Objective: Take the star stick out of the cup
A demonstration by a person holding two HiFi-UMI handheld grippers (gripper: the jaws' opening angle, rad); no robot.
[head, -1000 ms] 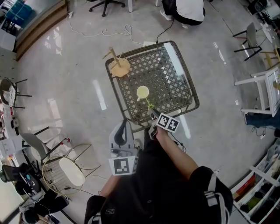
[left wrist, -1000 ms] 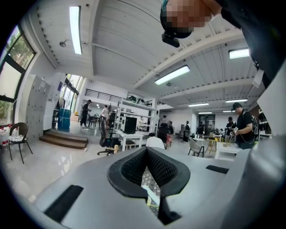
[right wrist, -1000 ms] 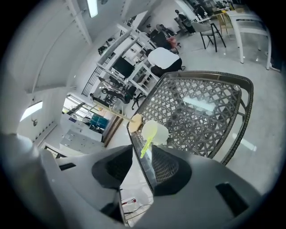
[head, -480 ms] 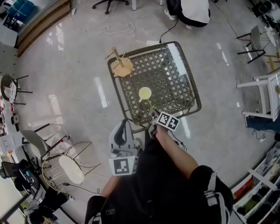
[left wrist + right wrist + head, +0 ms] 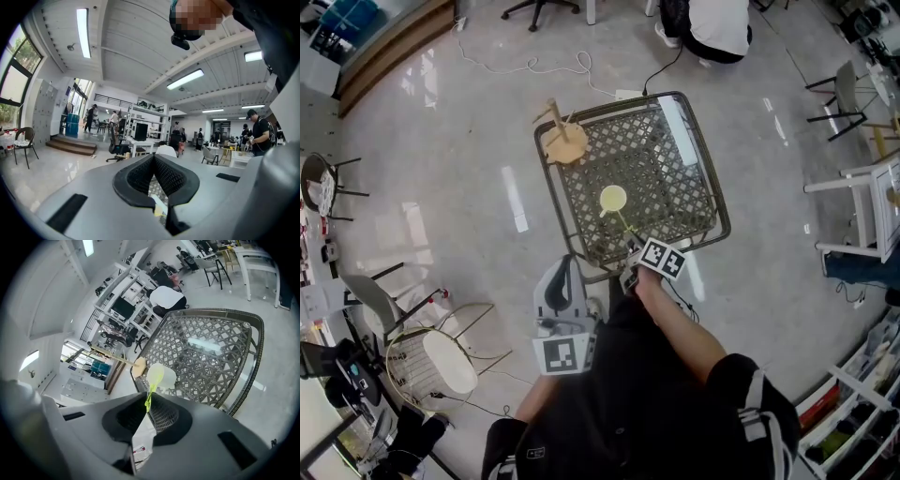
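Glossy pale floor all around, and dead centre sits the dark lattice table [image 5: 675, 159] with its rounded rim. A wooden stand [image 5: 563, 142] occupies the table's 11 o'clock corner, with a peg slanting up from its round base. Near the middle of the tabletop is the pale cup [image 5: 612, 199], upright. The yellow-green star stick [image 5: 622, 222] has one end down inside it and leans out over the rim toward 6 o'clock. That's where the right gripper [image 5: 630, 251] comes in, reaching over the table's 6 o'clock edge. Its jaws are closing, and the right gripper view shows the free end of the stick caught right between the pads at their tips, so the pinch is narrow. The left gripper [image 5: 566, 270] hangs off the table at about 7 o'clock, over the floor and close to the person's body. Its jaws are drawn together with nothing between them. Beyond the table at 12 o'clock a person in a white top [image 5: 712, 23] crouches on the floor.
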